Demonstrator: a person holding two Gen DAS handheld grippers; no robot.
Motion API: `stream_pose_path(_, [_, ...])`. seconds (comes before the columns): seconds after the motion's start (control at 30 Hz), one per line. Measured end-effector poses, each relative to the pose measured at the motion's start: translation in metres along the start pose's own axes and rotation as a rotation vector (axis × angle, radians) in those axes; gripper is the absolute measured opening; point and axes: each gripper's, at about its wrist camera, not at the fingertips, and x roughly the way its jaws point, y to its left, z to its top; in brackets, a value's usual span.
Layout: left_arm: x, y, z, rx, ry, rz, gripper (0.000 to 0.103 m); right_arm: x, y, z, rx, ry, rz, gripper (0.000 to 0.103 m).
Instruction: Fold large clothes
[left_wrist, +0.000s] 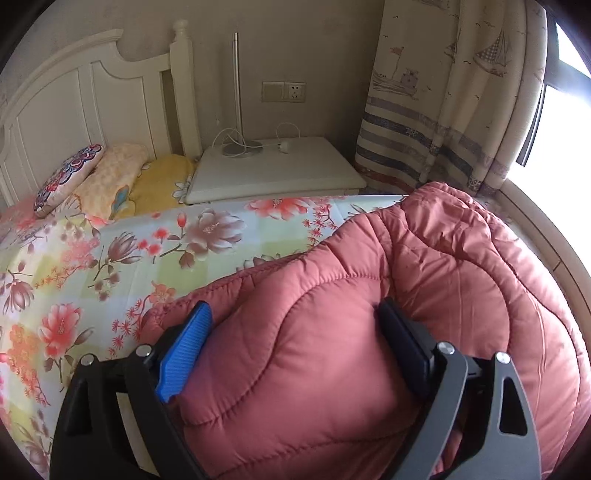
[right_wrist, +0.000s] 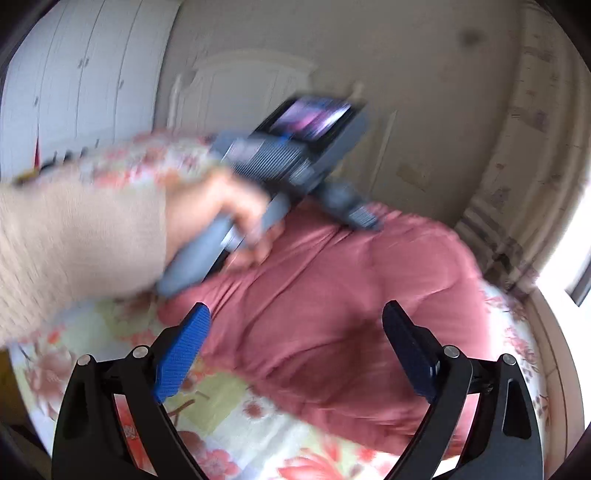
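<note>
A pink quilted jacket (left_wrist: 424, 258) lies bunched on the bed's floral sheet (left_wrist: 110, 258). My left gripper (left_wrist: 295, 306) stands wide over its near end. A puffy fold of the jacket bulges up between the blue pad (left_wrist: 184, 354) and the dark pad (left_wrist: 402, 347), and I see no pinch in it. The right wrist view is blurred. There my right gripper (right_wrist: 295, 308) is open above the jacket (right_wrist: 351, 280) with nothing gripped. A hand (right_wrist: 221, 210) in a beige sleeve holds the left gripper's handle (right_wrist: 192, 258) further along the jacket.
A white nightstand (left_wrist: 273, 170) with a lamp base (left_wrist: 240, 147) and a charger cable stands beyond the bed. Pillows (left_wrist: 66, 177) lean on the white headboard (left_wrist: 74, 92). A curtain (left_wrist: 443, 110) and a bright window are at the right. A white wardrobe (right_wrist: 74, 74) stands at the far left.
</note>
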Motion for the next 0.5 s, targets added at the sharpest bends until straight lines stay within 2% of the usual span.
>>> stream_pose_path(0.1, [0.000, 0.000, 0.000, -0.003, -0.003, -0.002, 0.091, -0.022, -0.048, 0.011, 0.141, -0.072, -0.067, 0.090])
stream_pose_path(0.17, [-0.001, 0.001, -0.001, -0.004, -0.010, -0.002, 0.091, -0.021, -0.069, 0.012, 0.189, -0.072, -0.095, 0.090])
stream_pose_path(0.23, [-0.002, 0.001, -0.001, -0.006, -0.016, 0.000, 0.091, 0.001, -0.080, 0.002, 0.199, 0.016, -0.091, 0.091])
stream_pose_path(0.3, [-0.004, 0.001, -0.002, -0.009, -0.032, -0.009, 0.092, 0.039, -0.075, -0.022, 0.155, 0.139, -0.094, 0.099])
stream_pose_path(0.37, [-0.004, -0.002, -0.003, 0.003, -0.035, 0.012, 0.093, 0.044, -0.074, -0.034, 0.164, 0.125, -0.104, 0.099])
stream_pose_path(0.5, [-0.005, -0.004, -0.003, 0.015, -0.038, 0.042, 0.095, 0.038, -0.077, -0.036, 0.151, 0.162, -0.094, 0.099])
